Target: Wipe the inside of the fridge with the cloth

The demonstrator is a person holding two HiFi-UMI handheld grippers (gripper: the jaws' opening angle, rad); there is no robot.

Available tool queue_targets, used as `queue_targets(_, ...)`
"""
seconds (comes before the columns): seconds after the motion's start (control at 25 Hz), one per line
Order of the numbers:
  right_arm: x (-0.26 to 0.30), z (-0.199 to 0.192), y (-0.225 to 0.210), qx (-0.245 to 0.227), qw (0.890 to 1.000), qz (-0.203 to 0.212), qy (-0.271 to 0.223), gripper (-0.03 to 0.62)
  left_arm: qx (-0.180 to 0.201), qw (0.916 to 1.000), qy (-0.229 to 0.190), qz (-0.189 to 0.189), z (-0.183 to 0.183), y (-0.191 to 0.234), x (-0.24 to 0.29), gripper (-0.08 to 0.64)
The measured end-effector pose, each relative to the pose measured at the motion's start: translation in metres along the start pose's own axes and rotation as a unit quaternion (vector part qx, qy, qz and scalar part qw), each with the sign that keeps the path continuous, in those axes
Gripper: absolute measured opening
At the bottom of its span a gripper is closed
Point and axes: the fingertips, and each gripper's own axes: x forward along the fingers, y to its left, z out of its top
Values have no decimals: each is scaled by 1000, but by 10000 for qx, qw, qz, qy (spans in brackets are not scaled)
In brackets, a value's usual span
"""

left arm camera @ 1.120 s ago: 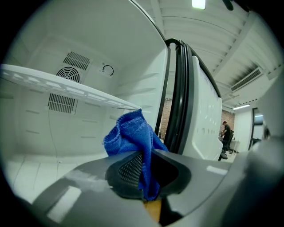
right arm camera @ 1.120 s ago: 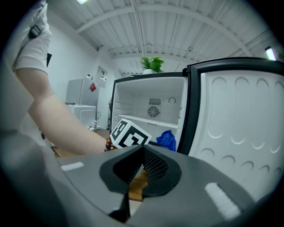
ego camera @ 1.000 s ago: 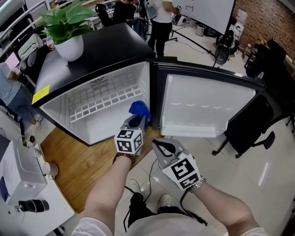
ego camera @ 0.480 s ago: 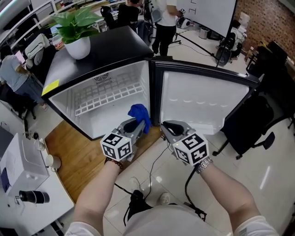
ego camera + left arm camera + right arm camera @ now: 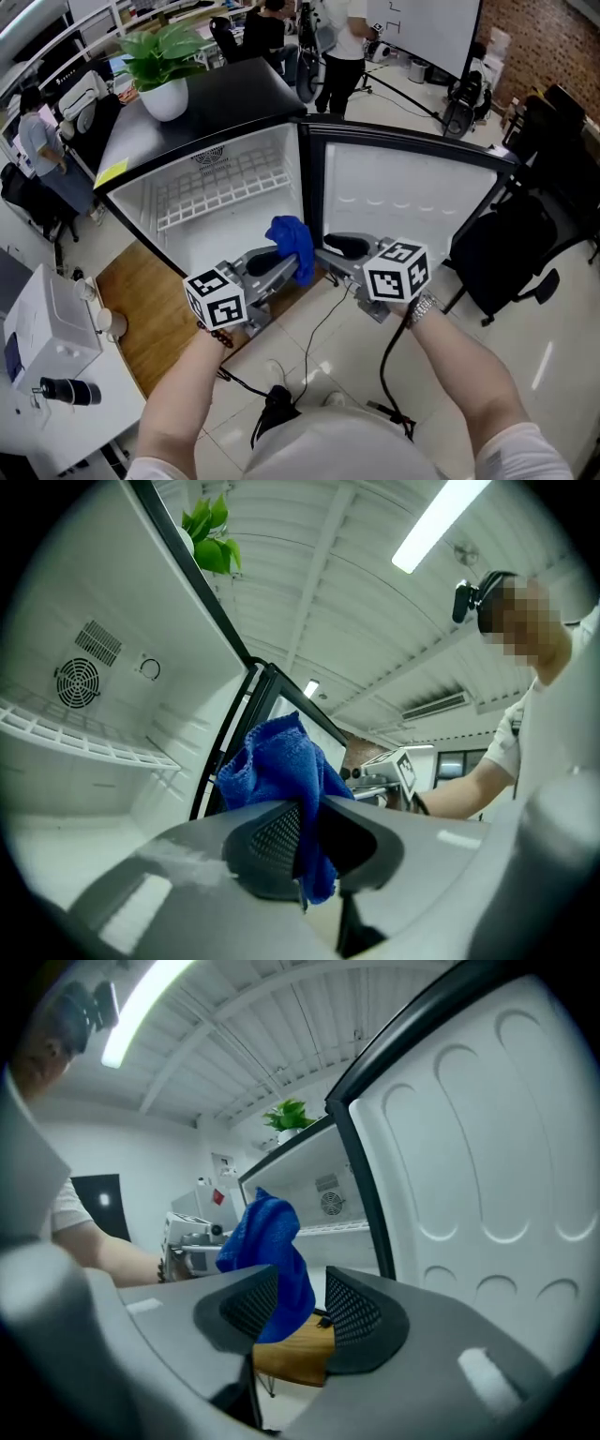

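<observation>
The left gripper point(image 5: 274, 266) is clenching the blue cloth point(image 5: 292, 246) in its jaws, holding it up in the air just in front of the open fridge point(image 5: 202, 246), near the dark edge where the door point(image 5: 412, 211) meets the cabinet. The right gripper point(image 5: 337, 247) is pointing at the cloth from the other side. Its jaws have just been opening and are standing wide apart, with the hanging cloth between them but not squeezed. A wire shelf point(image 5: 220, 187) is sitting inside the fridge.

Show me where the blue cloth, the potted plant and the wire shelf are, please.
blue cloth point(image 5: 292, 244): head view, on its bunched middle.
potted plant point(image 5: 165, 99): head view, on its white pot.
wire shelf point(image 5: 220, 190): head view, on the middle of its grid.
</observation>
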Motion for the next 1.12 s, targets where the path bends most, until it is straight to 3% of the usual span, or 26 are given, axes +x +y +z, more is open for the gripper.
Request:
queue_targets(0.2,-12,12,25,500,9922,1133,-110,158,-105,9985,191,-509,2,-25,-2,43)
queue_targets(0.44,-23,12,47,581,9813,1837,37,158,-380,9925,392,-1091,2,-48,1,43)
queue_targets(0.64,-32,11,59,665,9735,2185,47,148,-483,9873,576,-1399,-2,-60,4,43)
queue_targets(0.88,-38,10,63,444,9774,2065,19,63,-306,9892,698,-1249,-5,-59,9,47)
queue_targets(1.12,-44,13,41,105,9923,1211,-244,51,231,9943,909,-507,-16,-38,16,116)
